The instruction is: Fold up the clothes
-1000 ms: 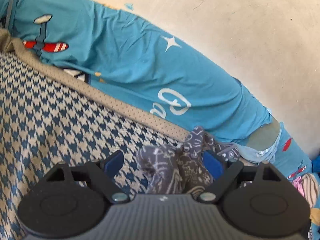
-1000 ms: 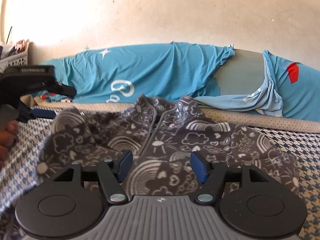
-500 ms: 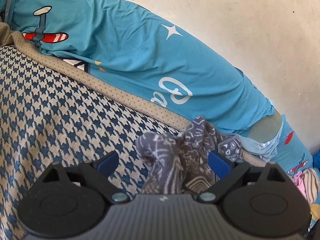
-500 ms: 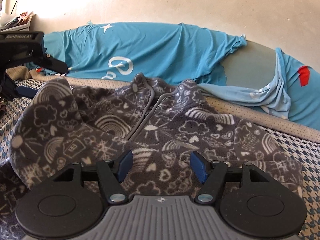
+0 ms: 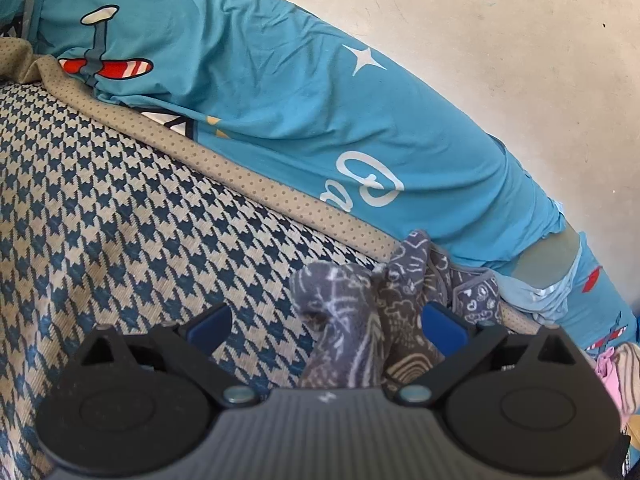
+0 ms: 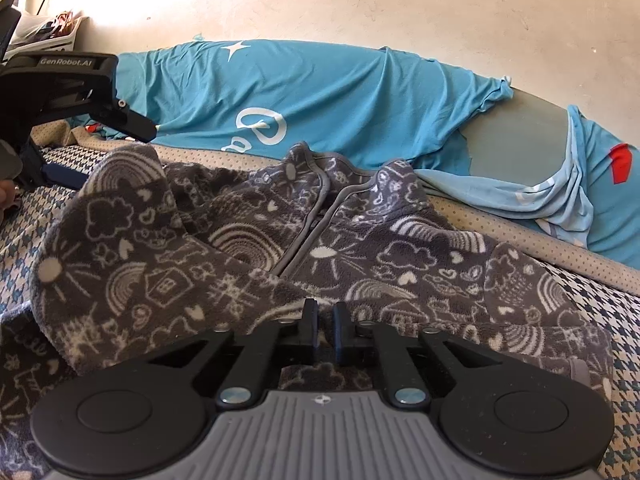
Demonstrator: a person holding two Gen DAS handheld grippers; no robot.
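Note:
A grey fleece jacket (image 6: 240,248) with white rainbow and cloud drawings lies spread, zip up, on the houndstooth bed cover (image 6: 600,312). Its left sleeve is folded in over the body. My right gripper (image 6: 325,322) is shut on the jacket's near hem, with its fingers pressed close together on the fleece. In the left wrist view a bunched fold of the same fleece (image 5: 352,312) stands between the jaws of my left gripper (image 5: 325,320). Those jaws are opening wide; the left pad is well off the cloth. The left gripper's body (image 6: 80,92) shows at the left of the right wrist view.
A teal sheet (image 5: 280,100) with a star and plane print covers a bolster along the pale wall (image 5: 500,40). A tan dotted band (image 5: 240,176) edges the cover. Pink and striped clothes (image 5: 612,364) lie at the far right. A white basket (image 6: 48,36) stands at the back left.
The right jaws went from wide open to shut on the fleece hem. The left jaws spread wider around the bunched fold. The folded sleeve now lies nearer the right camera.

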